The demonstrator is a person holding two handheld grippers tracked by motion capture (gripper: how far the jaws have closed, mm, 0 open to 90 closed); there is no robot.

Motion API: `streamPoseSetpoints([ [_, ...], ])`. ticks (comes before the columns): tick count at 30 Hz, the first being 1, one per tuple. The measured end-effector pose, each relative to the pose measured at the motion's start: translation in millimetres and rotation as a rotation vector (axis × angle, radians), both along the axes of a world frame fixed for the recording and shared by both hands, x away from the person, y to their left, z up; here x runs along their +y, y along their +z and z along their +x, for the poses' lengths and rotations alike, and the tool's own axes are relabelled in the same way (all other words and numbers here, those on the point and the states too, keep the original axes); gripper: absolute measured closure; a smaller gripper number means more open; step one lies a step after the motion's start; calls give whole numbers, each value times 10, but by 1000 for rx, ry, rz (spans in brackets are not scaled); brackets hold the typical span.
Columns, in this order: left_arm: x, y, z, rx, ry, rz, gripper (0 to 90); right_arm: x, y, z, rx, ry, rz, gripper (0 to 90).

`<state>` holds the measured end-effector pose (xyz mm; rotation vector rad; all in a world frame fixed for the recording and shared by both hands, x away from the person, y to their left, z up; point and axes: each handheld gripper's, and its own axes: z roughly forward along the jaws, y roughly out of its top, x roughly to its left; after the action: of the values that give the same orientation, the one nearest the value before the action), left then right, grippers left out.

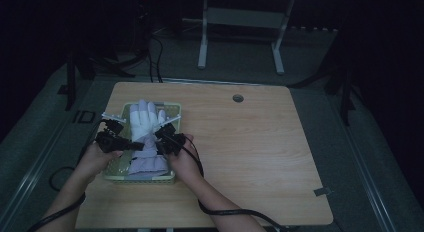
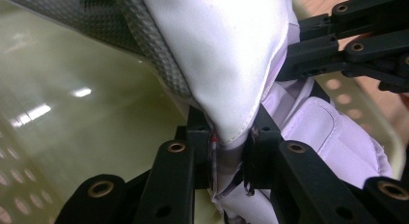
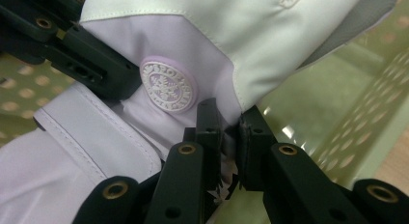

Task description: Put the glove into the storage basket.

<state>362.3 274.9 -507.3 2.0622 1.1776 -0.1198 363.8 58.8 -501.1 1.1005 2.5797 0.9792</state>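
Both sets of fingers are clamped tight on the glove, left gripper and right gripper pinching opposite cuff edges so it hangs flat over the basket

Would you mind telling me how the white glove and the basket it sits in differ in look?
The glove is soft white and lilac fabric with a round snowflake badge; the basket is stiff yellow-green plastic with rows of holes. The glove is pinched at both sides by the hand-held grippers; the basket rests ungripped on the table. Both are pale.
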Motion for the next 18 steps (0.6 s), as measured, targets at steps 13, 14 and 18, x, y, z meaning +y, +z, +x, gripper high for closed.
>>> streamPoseSetpoints([
  [13, -120, -114, 65, 53, 12, 187, 733, 278, -158, 91, 92, -36, -169, 794],
  [14, -154, -122, 80, 69, 26, 236, 660, 310, -162, 97, 99, -31, -197, 770],
  [18, -236, -102, 70, 35, 68, 309, 508, 316, -162, 109, 102, -18, -206, 645],
])
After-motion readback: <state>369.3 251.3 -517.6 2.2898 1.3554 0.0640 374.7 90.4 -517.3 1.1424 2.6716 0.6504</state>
